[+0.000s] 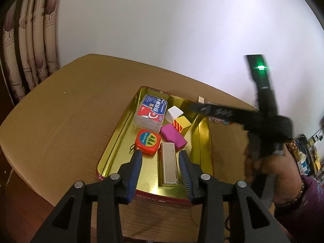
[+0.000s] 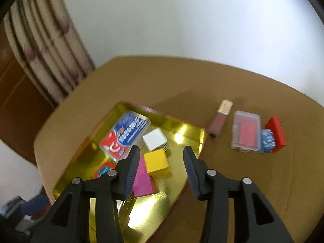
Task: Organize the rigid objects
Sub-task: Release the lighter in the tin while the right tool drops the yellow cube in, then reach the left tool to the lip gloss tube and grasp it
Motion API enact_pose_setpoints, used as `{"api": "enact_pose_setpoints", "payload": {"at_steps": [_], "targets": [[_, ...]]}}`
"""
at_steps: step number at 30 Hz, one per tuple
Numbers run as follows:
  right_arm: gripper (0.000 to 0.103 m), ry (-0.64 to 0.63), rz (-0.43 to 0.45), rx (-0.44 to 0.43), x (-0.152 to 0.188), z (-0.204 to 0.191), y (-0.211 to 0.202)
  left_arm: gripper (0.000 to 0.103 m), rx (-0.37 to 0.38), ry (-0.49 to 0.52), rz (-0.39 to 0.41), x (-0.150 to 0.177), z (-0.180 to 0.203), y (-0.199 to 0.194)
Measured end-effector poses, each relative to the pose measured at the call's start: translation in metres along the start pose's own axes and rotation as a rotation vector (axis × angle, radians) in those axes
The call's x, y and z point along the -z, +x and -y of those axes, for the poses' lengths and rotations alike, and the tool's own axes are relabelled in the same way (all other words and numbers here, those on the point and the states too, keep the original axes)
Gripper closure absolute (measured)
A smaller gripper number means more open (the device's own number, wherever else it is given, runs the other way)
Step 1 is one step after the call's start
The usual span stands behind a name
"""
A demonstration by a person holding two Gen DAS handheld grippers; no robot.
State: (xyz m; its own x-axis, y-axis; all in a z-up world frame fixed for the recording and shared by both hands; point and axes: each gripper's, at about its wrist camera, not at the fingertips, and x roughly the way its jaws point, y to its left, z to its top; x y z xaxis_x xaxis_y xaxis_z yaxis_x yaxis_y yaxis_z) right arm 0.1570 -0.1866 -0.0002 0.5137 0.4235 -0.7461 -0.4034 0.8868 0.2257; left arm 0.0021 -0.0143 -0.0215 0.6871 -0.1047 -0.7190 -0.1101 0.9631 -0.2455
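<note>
A gold-lined tin tray (image 1: 113, 147) (image 2: 182, 133) holds a blue-red floss box (image 1: 150, 115) (image 2: 125, 135), a white cube (image 1: 174, 113) (image 2: 155, 141), a yellow block (image 1: 183, 124) (image 2: 157, 162), a pink block (image 1: 173, 138) (image 2: 142, 179), a red tape measure (image 1: 147, 141) (image 2: 103, 170) and a silver lighter (image 1: 168, 165). My left gripper (image 1: 160, 162) is open, its fingers either side of the lighter, not touching it. My right gripper (image 2: 161, 162) is open and empty above the tray, seen blurred in the left wrist view (image 1: 212, 110).
On the wooden table (image 2: 232, 182) right of the tray lie a lip gloss tube (image 2: 219, 119), a clear case with a red insert (image 2: 247, 131), a small blue patterned object (image 2: 267, 140) and a red block (image 2: 276, 134). Curtains (image 1: 30, 46) hang at the left.
</note>
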Motion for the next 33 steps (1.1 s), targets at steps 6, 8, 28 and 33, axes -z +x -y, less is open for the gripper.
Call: {"api": "enact_pose_setpoints", "payload": {"at_steps": [6,8,28,33], "targets": [[0.061,0.099,0.117,0.089,0.024,0.069,-0.046,0.065,-0.004,0.046,-0.005,0.003,0.011,0.002],[0.061,0.112,0.118,0.182,0.038,0.098,-0.054,0.065,-0.003,0.064,-0.008,0.004,0.017,0.003],[0.059,0.254,0.081,0.389,0.116,0.248,-0.082,0.065,0.186,0.243,-0.103,-0.085,0.162,0.048],[0.059,0.296,0.111,0.326,0.119,0.251,-0.085,0.065,0.106,0.323,-0.145,-0.141,0.188,0.114]]}}
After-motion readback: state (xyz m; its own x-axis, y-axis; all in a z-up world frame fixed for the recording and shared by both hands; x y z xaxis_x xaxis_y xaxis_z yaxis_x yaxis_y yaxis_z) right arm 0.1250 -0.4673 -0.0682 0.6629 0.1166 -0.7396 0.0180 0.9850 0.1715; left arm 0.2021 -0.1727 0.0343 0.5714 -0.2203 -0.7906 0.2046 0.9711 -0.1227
